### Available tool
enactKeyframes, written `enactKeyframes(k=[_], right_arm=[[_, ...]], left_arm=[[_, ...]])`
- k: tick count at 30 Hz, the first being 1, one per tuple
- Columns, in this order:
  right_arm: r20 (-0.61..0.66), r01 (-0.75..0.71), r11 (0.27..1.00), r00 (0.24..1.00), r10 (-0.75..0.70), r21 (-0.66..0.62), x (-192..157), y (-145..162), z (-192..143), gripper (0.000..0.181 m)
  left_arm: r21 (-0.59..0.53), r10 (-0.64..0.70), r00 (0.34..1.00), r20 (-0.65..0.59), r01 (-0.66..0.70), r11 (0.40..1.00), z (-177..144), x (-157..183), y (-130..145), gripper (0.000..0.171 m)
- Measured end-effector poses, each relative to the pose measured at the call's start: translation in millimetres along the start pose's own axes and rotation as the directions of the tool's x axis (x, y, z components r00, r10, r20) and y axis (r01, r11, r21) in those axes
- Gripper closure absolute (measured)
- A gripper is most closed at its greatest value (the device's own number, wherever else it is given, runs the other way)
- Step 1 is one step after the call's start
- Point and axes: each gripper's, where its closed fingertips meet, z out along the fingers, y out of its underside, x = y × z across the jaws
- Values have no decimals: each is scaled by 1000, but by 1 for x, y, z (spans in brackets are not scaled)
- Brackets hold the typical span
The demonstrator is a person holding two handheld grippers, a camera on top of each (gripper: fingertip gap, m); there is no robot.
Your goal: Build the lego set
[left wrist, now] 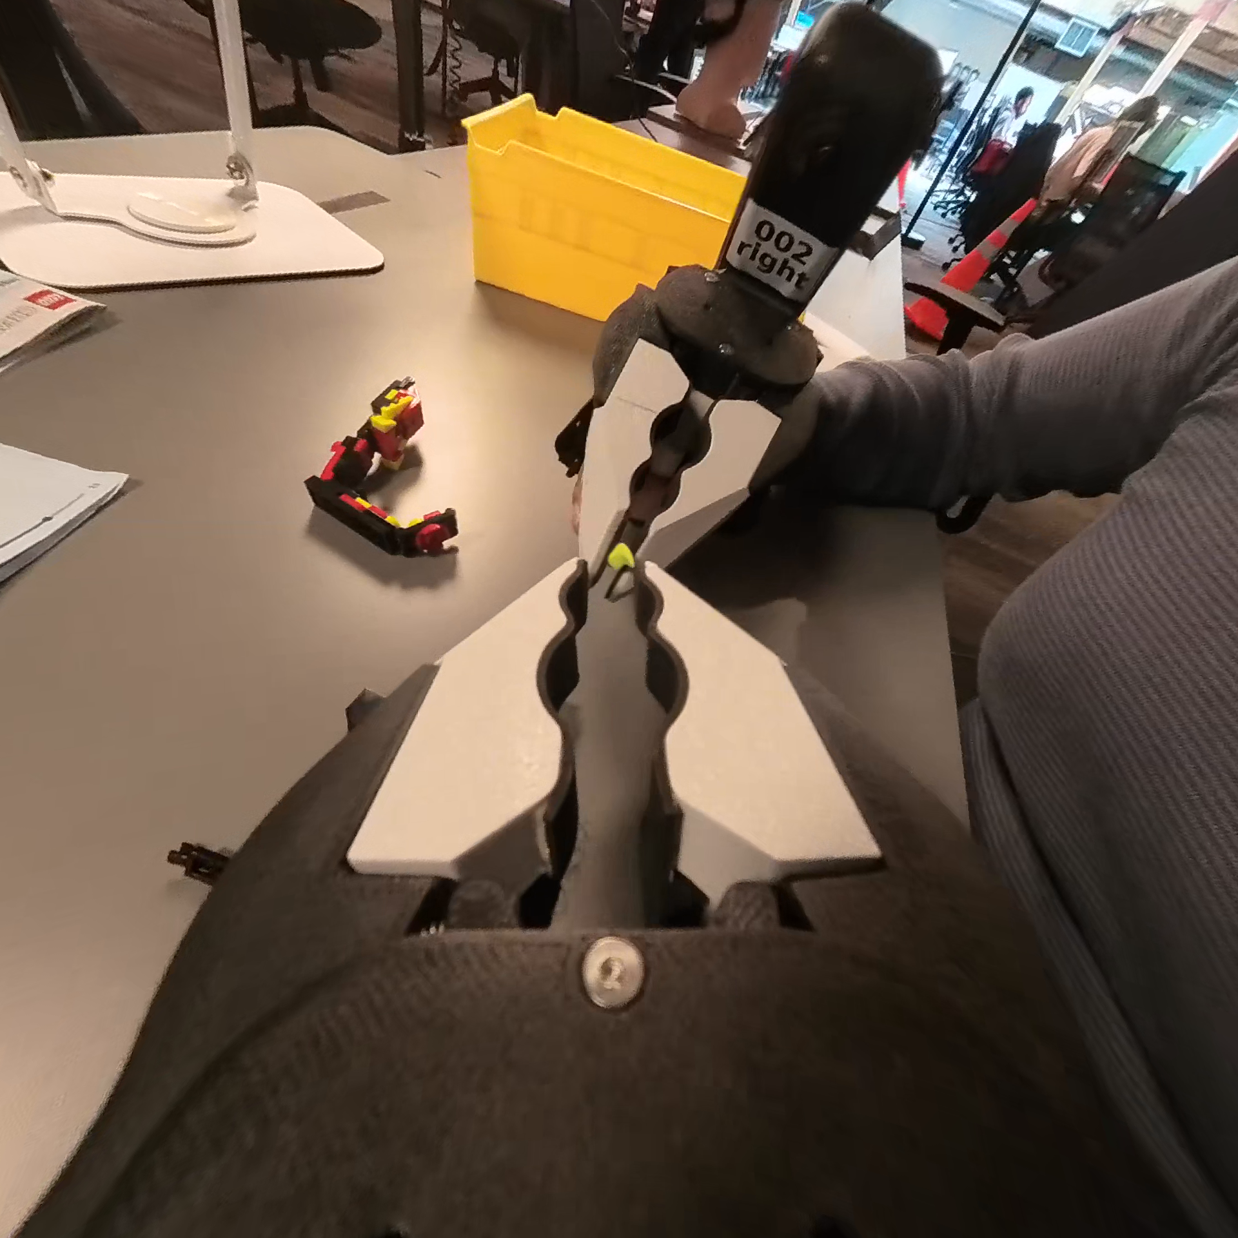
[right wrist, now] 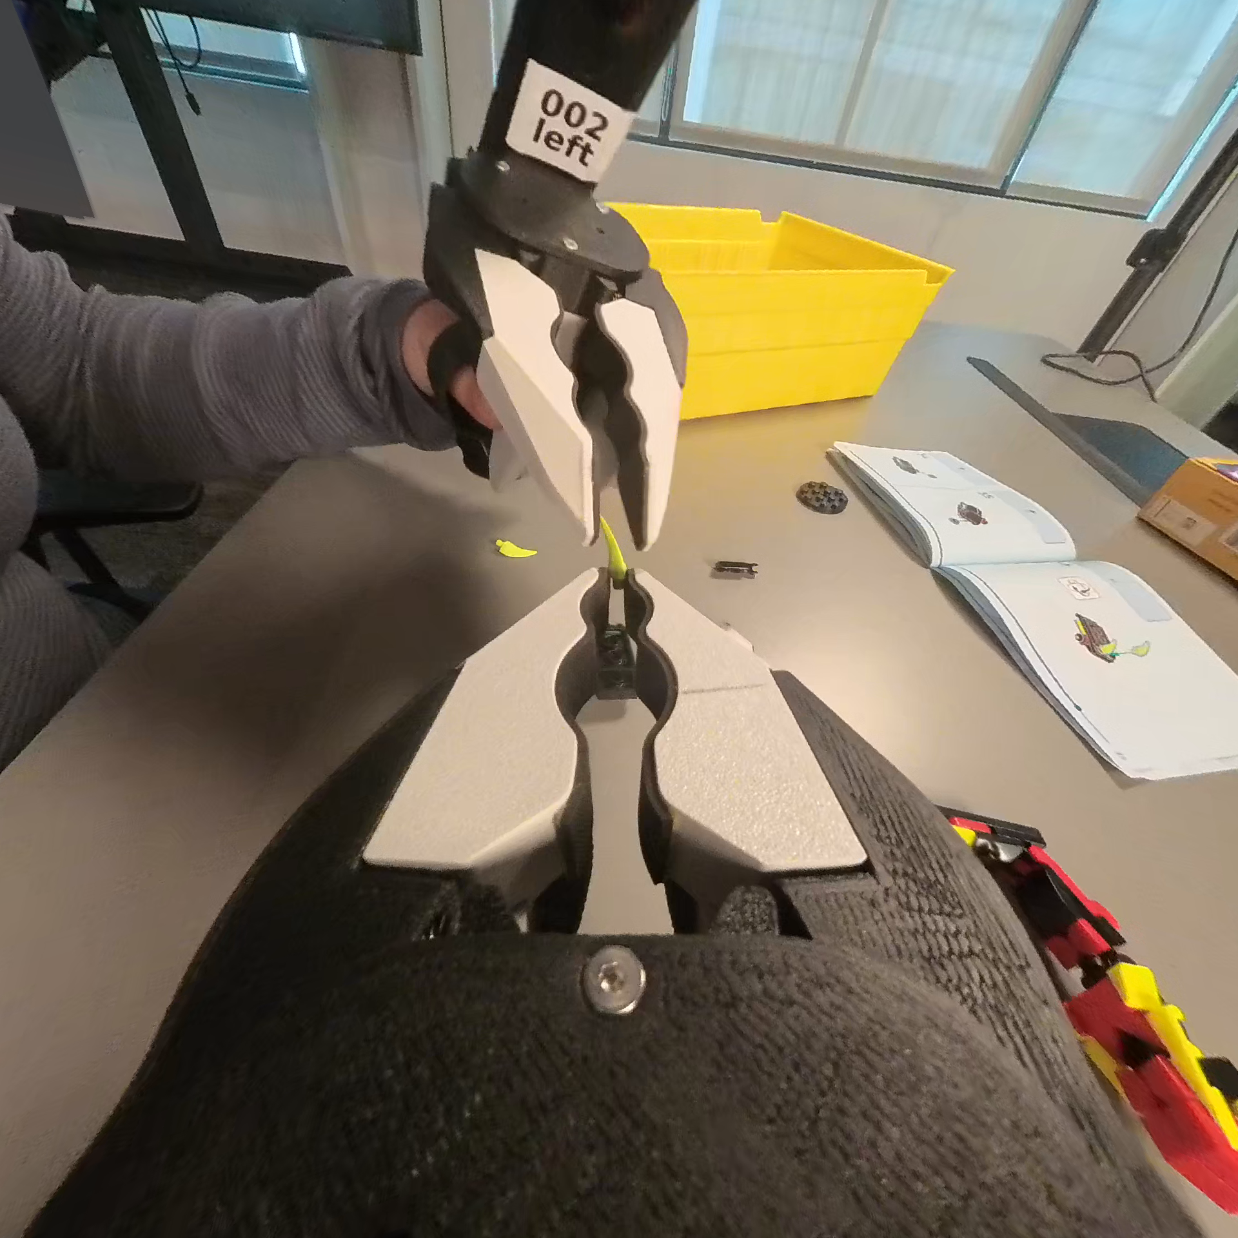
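Right gripper (right wrist: 613, 579) is clamped on a black piece (right wrist: 613, 660) bearing a lime claw (right wrist: 613, 553); left gripper (left wrist: 613, 569) part-open about it; red-and-black model (left wrist: 382, 479) lies unfinished on desk (left wrist: 201, 636); much assembly remains.

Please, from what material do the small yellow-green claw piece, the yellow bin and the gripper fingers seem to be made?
Yellow-green claw piece: apparently hard moulded plastic, smooth, slightly glossy, thin curved tip.
Yellow bin: seemingly rigid plastic, evenly coloured, with moulded steps and ribs in its walls.
Right gripper fingers: pale grey, matt, grainy faces, probably printed plastic; the dark wavy inner pads could be rubber or plastic, unclear.
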Motion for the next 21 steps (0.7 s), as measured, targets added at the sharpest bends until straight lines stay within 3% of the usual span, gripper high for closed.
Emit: enactKeyframes(k=[5,8,15,21], right_arm=[[-8,13,1000,1000,-13,3,0,0,0,179],[-7,29,1000,1000,-29,-6,-1,0,1,179],[18,122,982,993,-121,-144,-5,19,4,179],[19,117,976,993,-115,-183,-3,25,4,179]], left_arm=[[-19,30,999,-12,-31,999,4,2,4,169],[-15,154,987,50,-153,988,3,-1,2,171],[-197,226,972,63,-210,958,3,-5,12,171],[-317,276,961,34,-251,914,5,-8,14,171]])
